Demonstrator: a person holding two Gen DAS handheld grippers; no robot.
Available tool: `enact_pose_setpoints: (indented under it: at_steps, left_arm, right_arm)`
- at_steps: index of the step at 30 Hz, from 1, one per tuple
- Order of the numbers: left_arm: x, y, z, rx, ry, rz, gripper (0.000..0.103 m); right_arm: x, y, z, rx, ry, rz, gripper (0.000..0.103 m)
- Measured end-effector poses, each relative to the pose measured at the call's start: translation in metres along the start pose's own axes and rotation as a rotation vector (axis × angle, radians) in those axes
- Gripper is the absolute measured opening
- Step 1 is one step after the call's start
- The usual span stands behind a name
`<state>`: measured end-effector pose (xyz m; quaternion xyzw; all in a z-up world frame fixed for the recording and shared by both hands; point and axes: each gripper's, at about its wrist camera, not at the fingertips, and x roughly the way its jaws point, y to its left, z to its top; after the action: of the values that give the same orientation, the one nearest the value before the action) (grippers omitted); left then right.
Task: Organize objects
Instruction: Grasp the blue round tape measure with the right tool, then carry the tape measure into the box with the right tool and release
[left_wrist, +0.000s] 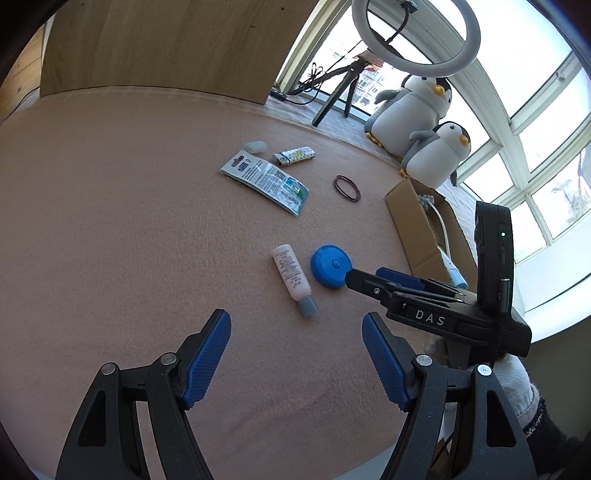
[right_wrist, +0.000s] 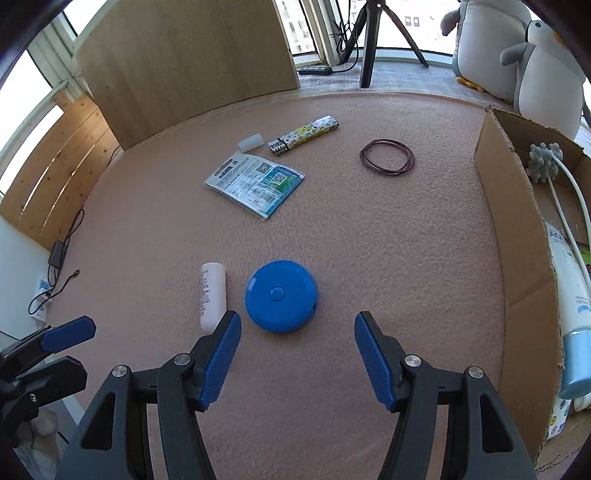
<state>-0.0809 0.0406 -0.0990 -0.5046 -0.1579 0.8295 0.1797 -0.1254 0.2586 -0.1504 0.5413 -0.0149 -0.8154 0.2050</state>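
A round blue tape measure (right_wrist: 281, 296) lies on the pink felt mat (right_wrist: 369, 258), just ahead of my open right gripper (right_wrist: 297, 321). To its left lies a small white bottle (right_wrist: 211, 295) with a grey cap (left_wrist: 307, 306). In the left wrist view my left gripper (left_wrist: 296, 323) is open and empty, with the white bottle (left_wrist: 291, 271) and the blue tape measure (left_wrist: 330, 266) in front of it. The right gripper (left_wrist: 384, 278) comes in from the right beside the tape measure. Farther off lie a printed packet (right_wrist: 255, 182), a patterned lighter (right_wrist: 303, 136), a small white cap (right_wrist: 251, 142) and dark rubber bands (right_wrist: 387, 156).
A cardboard box (right_wrist: 517, 258) at the mat's right edge holds a white tube (right_wrist: 570, 314) and a white cable. A wooden board (right_wrist: 184, 66) stands behind the mat. Two penguin plush toys (left_wrist: 421, 122) and a ring light tripod (left_wrist: 343, 88) stand by the window.
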Motion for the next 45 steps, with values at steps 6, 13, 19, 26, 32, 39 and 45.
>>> enact_pose_setpoints:
  at_steps: [6, 13, 19, 26, 32, 39, 45]
  left_arm:
    - [-0.005, 0.015, -0.006, -0.024, 0.005, 0.004, 0.077]
    - [-0.009, 0.027, -0.007, -0.044, 0.004, 0.007, 0.077]
    - [-0.013, 0.03, -0.007, -0.047, -0.001, 0.003, 0.077]
    - [-0.014, 0.03, -0.007, -0.05, -0.002, 0.001, 0.077]
    - [-0.009, 0.023, -0.006, -0.039, 0.003, -0.001, 0.077]
    - [0.01, 0.003, -0.002, -0.012, 0.023, -0.014, 0.077]
    - [0.033, -0.02, 0.0, 0.013, 0.051, -0.027, 0.076]
  right_arm:
    - [0.018, 0.013, 0.004, -0.068, 0.024, -0.075, 0.06]
    - [0.028, 0.027, 0.008, -0.128, 0.032, -0.112, 0.057]
    - [0.029, 0.036, 0.006, -0.174, 0.035, -0.138, 0.046]
    - [0.024, 0.03, 0.007, -0.149, 0.022, -0.112, 0.046]
    - [-0.003, 0.019, 0.007, -0.108, -0.028, -0.08, 0.046]
    - [-0.056, -0.011, 0.004, -0.048, -0.108, -0.063, 0.046]
    - [-0.094, -0.051, -0.001, 0.024, -0.167, -0.088, 0.046]
